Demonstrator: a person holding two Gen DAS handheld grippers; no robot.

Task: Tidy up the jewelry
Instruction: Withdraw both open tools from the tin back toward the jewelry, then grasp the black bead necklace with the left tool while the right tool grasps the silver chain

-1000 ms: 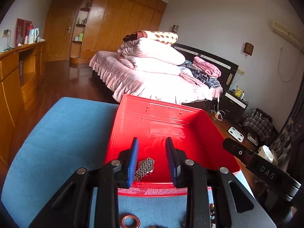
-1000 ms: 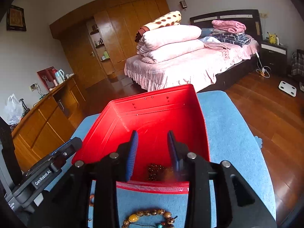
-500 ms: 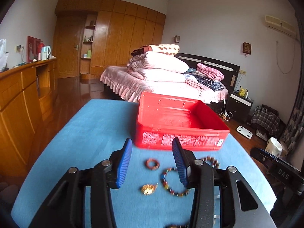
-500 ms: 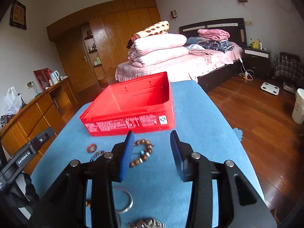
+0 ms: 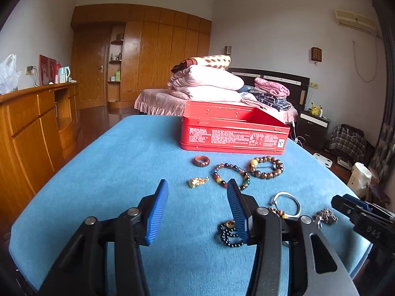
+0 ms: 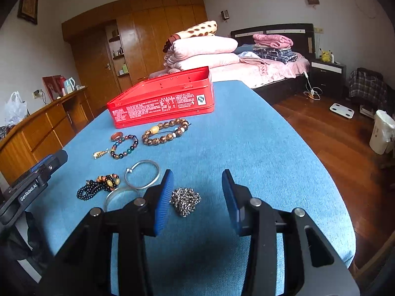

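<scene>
A red tin box (image 5: 234, 130) stands open on the blue table (image 5: 118, 172); it also shows in the right wrist view (image 6: 163, 103). In front of it lie a reddish ring (image 5: 201, 161), a gold charm (image 5: 197, 182), a multicolour bead bracelet (image 5: 230, 175) and a brown bead bracelet (image 5: 266, 167). Nearer lie a silver bangle (image 6: 142, 174), black beads (image 6: 88, 190) and a silver chain heap (image 6: 185, 201). My left gripper (image 5: 197, 192) is open and empty, short of the charm. My right gripper (image 6: 196, 182) is open and empty, with the chain heap between its fingers.
The table's right edge drops to a wooden floor (image 6: 333, 143). A wooden dresser (image 5: 32, 128) stands to the left. A bed with folded quilts (image 5: 207, 83) is behind the box. A clear disc (image 6: 118, 198) lies by the bangle.
Both grippers have pulled back from above the box to the near side of the table and opened wider. The jewelry on the cloth has come into view.
</scene>
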